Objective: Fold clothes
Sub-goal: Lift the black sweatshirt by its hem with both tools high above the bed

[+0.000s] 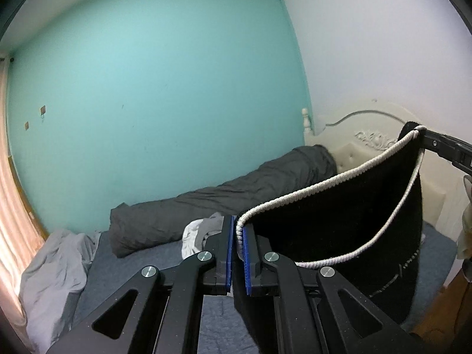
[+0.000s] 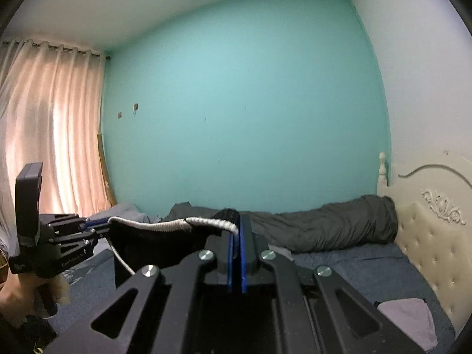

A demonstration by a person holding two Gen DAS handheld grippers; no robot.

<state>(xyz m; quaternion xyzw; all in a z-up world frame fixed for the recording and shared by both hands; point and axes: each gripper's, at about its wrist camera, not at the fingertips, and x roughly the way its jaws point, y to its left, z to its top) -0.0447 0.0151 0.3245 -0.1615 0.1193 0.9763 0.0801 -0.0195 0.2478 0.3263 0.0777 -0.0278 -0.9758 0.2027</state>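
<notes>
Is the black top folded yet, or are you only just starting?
Only just starting. Done: the black garment is picked up, and each pair of tongs is shut on its white-trimmed edge, the left tongs at one end, the right tongs at the other. In hand: it hangs spread between them above the bed. Left: no fold shows yet, and the light grey clothes lie crumpled on the bed.

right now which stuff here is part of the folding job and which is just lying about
Job:
black garment, held up
left tongs, shut on its trim
right tongs, shut on its trim

Lying about:
grey bedroll
grey clothes
bed
curtain
</notes>
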